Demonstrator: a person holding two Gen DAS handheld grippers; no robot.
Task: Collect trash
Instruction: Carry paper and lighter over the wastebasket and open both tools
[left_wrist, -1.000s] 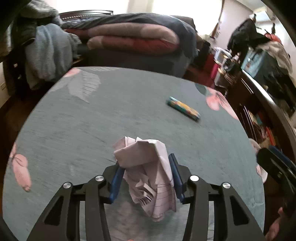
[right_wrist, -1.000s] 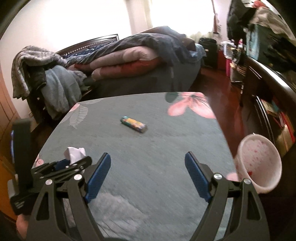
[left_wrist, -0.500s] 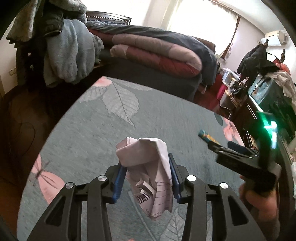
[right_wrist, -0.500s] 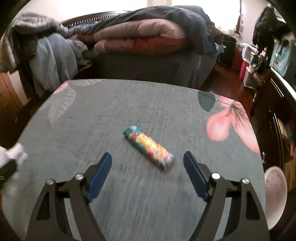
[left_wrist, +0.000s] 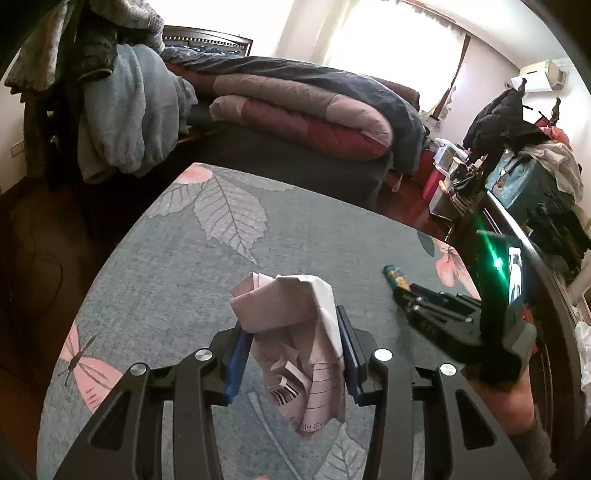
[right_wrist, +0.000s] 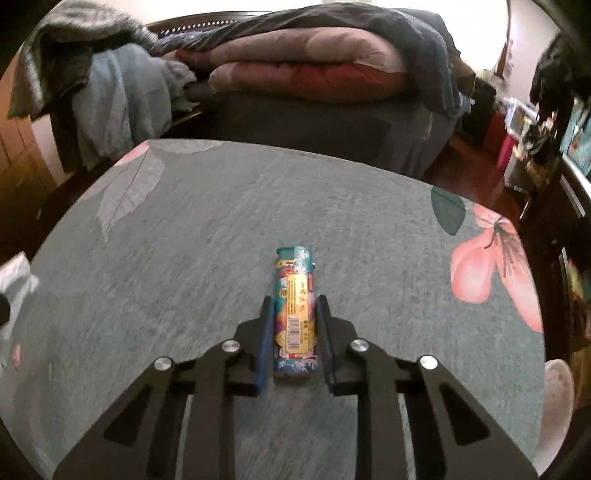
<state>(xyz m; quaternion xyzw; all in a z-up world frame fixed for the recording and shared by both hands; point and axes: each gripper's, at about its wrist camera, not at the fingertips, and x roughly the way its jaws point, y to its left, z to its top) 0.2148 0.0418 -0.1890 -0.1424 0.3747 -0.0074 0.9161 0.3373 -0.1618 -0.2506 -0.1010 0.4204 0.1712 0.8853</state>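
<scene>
My left gripper (left_wrist: 291, 332) is shut on a crumpled pinkish-white paper (left_wrist: 295, 332) and holds it above the grey-green floral rug (left_wrist: 184, 280). My right gripper (right_wrist: 294, 306) is closed around a colourful wrapper-covered pack (right_wrist: 295, 306) that lies on the rug (right_wrist: 184, 258). In the left wrist view the right gripper (left_wrist: 400, 293) shows at the right, its tips at the pack (left_wrist: 395, 277). The crumpled paper shows at the left edge of the right wrist view (right_wrist: 14, 273).
A bed with folded quilts (left_wrist: 303, 110) stands beyond the rug. Clothes hang on a rack (left_wrist: 110, 110) at the back left. A dark cabinet with clutter (left_wrist: 535, 206) runs along the right. A pink basin (right_wrist: 557, 398) sits at the rug's right edge.
My right gripper moved forward over the pack and closed its fingers around it. My left gripper lifted and swung left, still holding the paper.
</scene>
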